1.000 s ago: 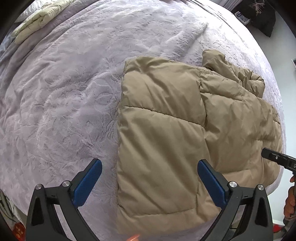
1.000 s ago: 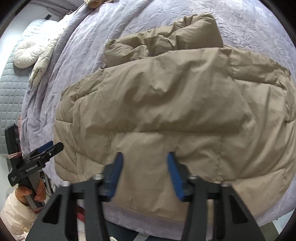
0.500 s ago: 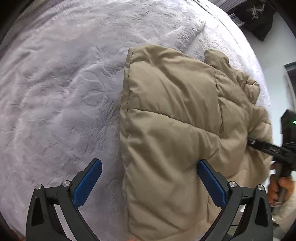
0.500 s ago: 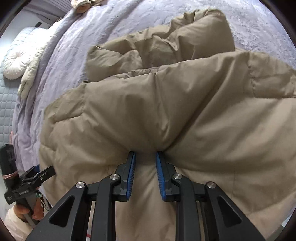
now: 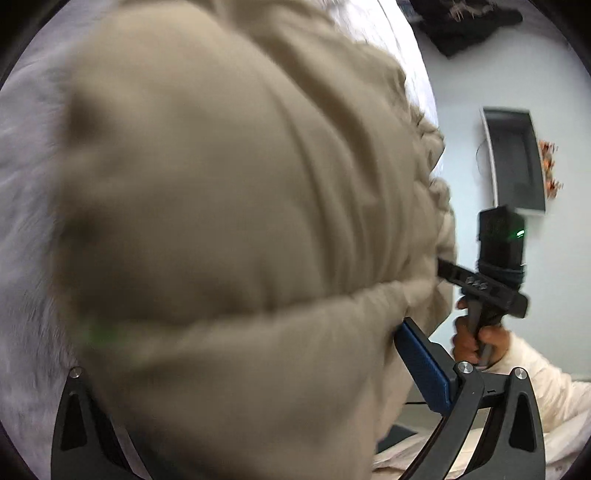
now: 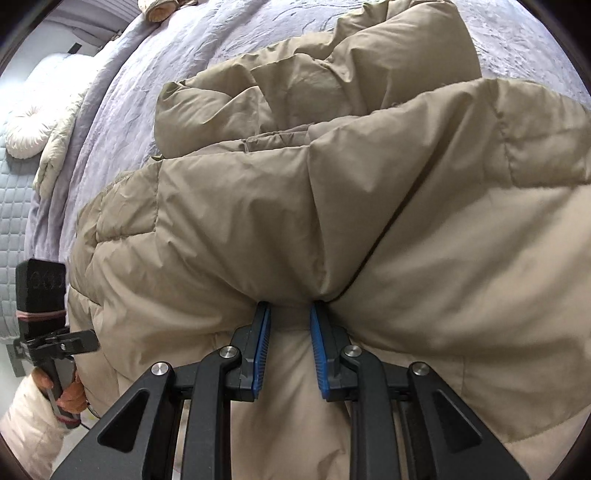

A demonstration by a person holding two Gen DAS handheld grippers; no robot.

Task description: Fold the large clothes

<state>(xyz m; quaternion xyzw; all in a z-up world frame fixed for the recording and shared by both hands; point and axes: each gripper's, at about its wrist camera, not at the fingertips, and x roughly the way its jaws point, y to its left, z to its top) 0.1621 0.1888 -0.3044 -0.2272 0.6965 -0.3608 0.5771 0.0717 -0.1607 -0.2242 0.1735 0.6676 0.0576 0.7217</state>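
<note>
A tan puffer jacket (image 6: 369, 206) lies on a lilac bedspread (image 6: 155, 85), its near edge bunched. My right gripper (image 6: 289, 325) is shut on a fold of the jacket's near edge; it also shows from the side in the left wrist view (image 5: 480, 284). The jacket (image 5: 229, 206) fills the blurred left wrist view. It covers my left gripper (image 5: 258, 369): only the right blue finger (image 5: 421, 365) shows, set wide, with cloth between the jaws. The left gripper also appears in the right wrist view (image 6: 74, 339), at the jacket's left edge.
A white round cushion (image 6: 26, 136) and a cream blanket (image 6: 55, 147) lie at the far left by a quilted grey headboard (image 6: 11, 229). In the left wrist view a white wall (image 5: 461, 110), a dark framed panel (image 5: 513, 158) and dark clothing (image 5: 469, 18) are at the right.
My right gripper closed on the jacket's near edge and bunched it up. My left gripper pushed forward into the jacket, which now covers its view; its jaws stayed wide.
</note>
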